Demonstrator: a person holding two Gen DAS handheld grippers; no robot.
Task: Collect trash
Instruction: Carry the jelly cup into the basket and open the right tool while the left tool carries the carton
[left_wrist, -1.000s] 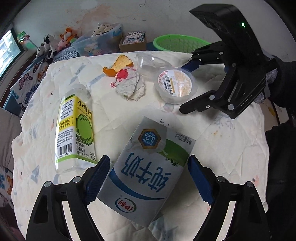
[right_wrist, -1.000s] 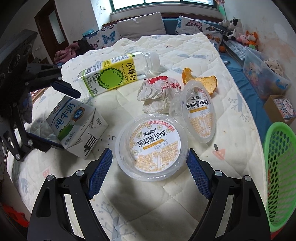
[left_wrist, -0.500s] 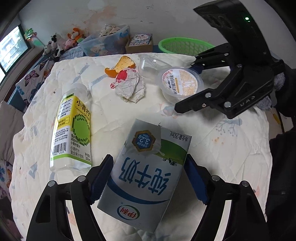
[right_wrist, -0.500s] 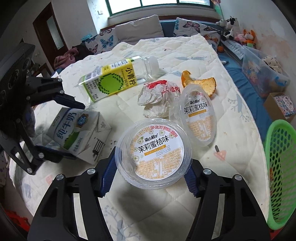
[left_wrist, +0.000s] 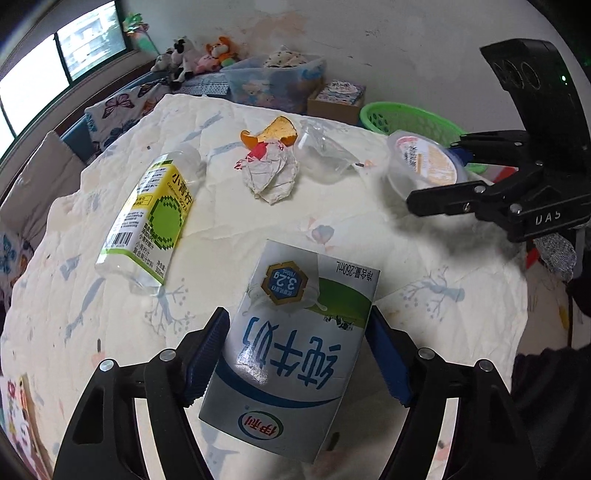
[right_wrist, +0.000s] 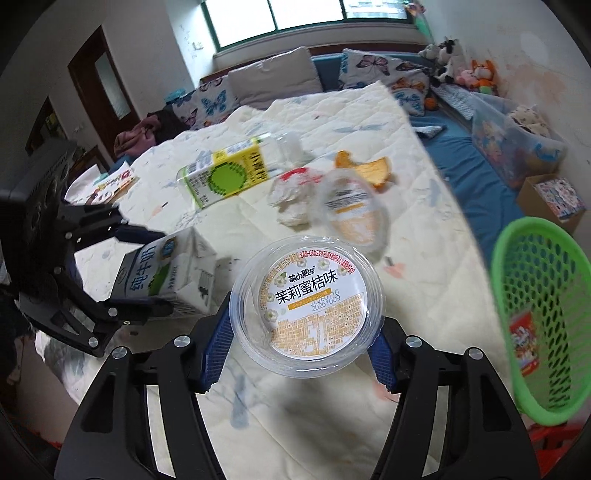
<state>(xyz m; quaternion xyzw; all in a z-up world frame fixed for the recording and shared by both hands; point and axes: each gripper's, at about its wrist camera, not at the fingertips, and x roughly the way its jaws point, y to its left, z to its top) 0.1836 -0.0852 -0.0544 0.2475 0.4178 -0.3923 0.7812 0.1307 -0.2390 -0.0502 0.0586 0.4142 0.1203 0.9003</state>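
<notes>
A lived-in room around a quilt-covered worktop

The pale quilt (right_wrist: 332, 406), printed with faint blue twigs, covers the worktop. Beyond its far edge a row of butterfly-print cushions (right_wrist: 218, 99) and a plain grey pillow (right_wrist: 273, 77) sits under a green-framed window (right_wrist: 306, 14). Soft toys (right_wrist: 476, 74) crowd the far right corner by the stained wall. A clear plastic storage box (right_wrist: 517, 147) and a small cardboard box (right_wrist: 554, 195) stand on the right side. A dark wooden door (right_wrist: 99, 85) is on the far left, with pink clothing (right_wrist: 136, 136) heaped near it.
</notes>
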